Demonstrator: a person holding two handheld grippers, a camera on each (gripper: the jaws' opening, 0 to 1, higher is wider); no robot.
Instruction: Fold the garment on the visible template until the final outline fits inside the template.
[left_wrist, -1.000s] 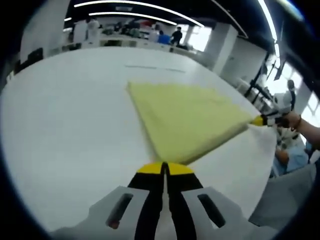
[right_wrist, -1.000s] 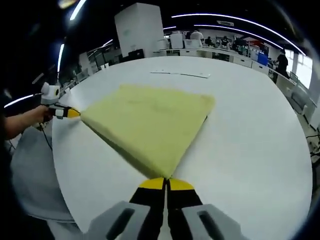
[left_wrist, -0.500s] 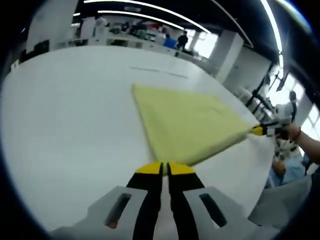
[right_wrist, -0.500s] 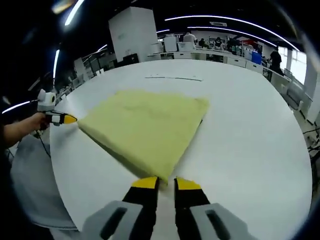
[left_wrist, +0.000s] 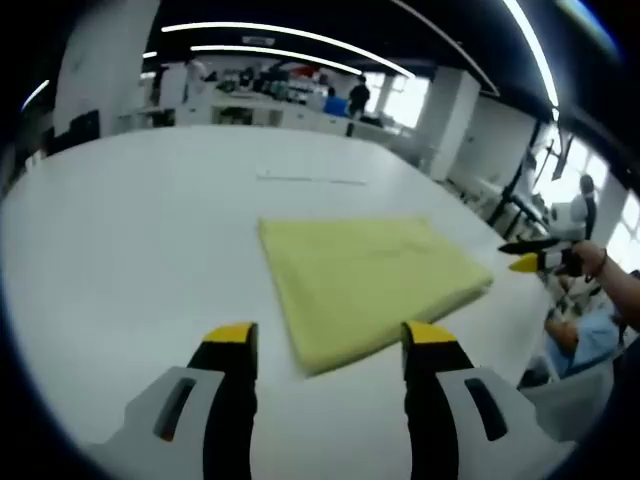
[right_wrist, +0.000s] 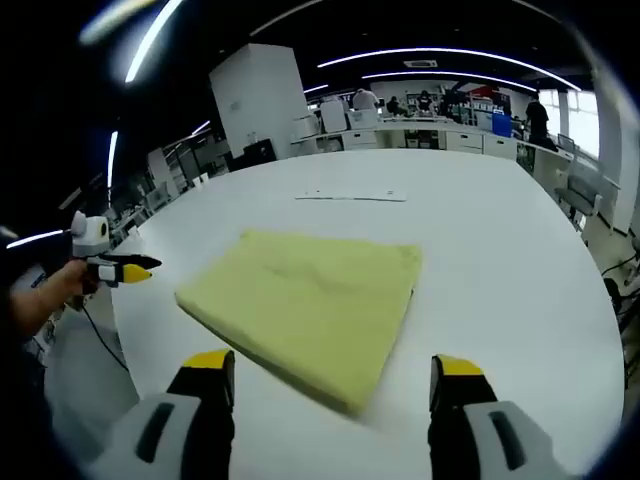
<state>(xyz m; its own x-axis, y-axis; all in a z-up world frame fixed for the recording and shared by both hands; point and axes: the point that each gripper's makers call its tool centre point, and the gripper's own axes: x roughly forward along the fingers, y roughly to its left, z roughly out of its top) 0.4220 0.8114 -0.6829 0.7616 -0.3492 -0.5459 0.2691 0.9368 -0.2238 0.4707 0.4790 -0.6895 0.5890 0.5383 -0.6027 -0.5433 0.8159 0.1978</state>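
A folded pale yellow garment (left_wrist: 365, 280) lies flat on the white table (left_wrist: 130, 230), roughly rectangular. In the left gripper view my left gripper (left_wrist: 330, 340) stands wide open just short of the garment's near corner, holding nothing. My right gripper (left_wrist: 533, 258) shows at the right, off the garment's edge, in a hand. In the right gripper view the garment (right_wrist: 310, 300) lies ahead of my right gripper (right_wrist: 330, 365), open and empty. My left gripper (right_wrist: 128, 268) shows at the left, clear of the cloth. A thin dark line (right_wrist: 350, 197) runs across the table beyond the garment.
The table's curved edge (right_wrist: 130, 340) runs close on the left of the right gripper view. A person's hand (left_wrist: 600, 275) and clothing sit past the table's right side. Desks and people (left_wrist: 355, 95) stand far back in the room.
Both grippers went from shut on the garment's near corners to wide open and let go. The cloth dropped from stretched and lifted to lying flat.
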